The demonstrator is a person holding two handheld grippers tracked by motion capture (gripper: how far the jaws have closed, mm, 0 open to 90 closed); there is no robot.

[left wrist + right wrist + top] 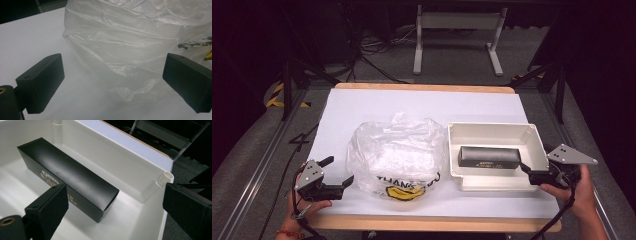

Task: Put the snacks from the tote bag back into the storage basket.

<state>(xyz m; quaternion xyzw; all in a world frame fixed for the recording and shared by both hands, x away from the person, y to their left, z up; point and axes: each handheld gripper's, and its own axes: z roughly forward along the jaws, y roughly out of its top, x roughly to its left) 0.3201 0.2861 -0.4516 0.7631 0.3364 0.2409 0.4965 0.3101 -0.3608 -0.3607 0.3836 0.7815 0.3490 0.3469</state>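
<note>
Black box [488, 157] lies flat in the white tray [492, 131] at right of the table [427, 102]; the clear plastic bag [394, 150] sits crumpled mid-table, its printed side at the near edge.

Left: left gripper [338, 175] rests at the near left, jaws spread, nothing between them, pointed at the bag's left flank. In the left gripper view the bag's lower folds [125, 72] lie just ahead of the jaws, apart from both.

Right: right gripper [528, 172] hangs at the tray's near right corner, jaws spread wide, holding nothing. In the right gripper view the box's end [105, 202] sits between the jaws but ahead of them, untouched.

Step in hand, by judgement: reaching for the box. Best to straddle its short width near the end, clear of the tray wall [125, 170], then lift straight up.

Room: tray walls crowd the box far and right. Open table lies beyond the bag, far side.
</note>
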